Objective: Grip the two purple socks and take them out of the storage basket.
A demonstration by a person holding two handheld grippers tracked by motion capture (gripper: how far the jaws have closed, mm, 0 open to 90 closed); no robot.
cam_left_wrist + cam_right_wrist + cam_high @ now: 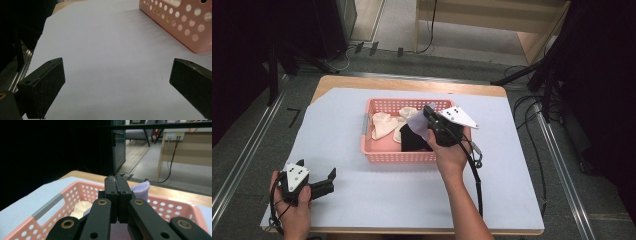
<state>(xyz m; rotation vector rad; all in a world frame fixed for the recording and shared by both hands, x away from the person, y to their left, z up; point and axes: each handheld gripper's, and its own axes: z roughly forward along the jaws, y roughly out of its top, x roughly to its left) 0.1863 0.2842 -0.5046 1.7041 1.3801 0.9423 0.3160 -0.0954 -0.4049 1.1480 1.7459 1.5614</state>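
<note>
1. The right tongs (pixel 428 114) hang over the pink basket (pixel 377 156), jaws pressed together on a pale lilac cloth (pixel 421 121); in the right gripper view the cloth (pixel 140 188) peeks out beside the shut jaws.
2. The cloth looks thin, soft and light. It should drape and fold from wherever it is pinched, so a hold on an edge or corner seems enough, with little risk of harm.
3. It may snag on the basket wall or drag its neighbours, so a lift straight up seems wise.
4. Cream cloths (pixel 383 124) and a black cloth (pixel 413 140) lie in the basket.
5. The left tongs (pixel 318 176) rest low on the table (pixel 402 200), jaws wide apart, holding nothing.
</note>
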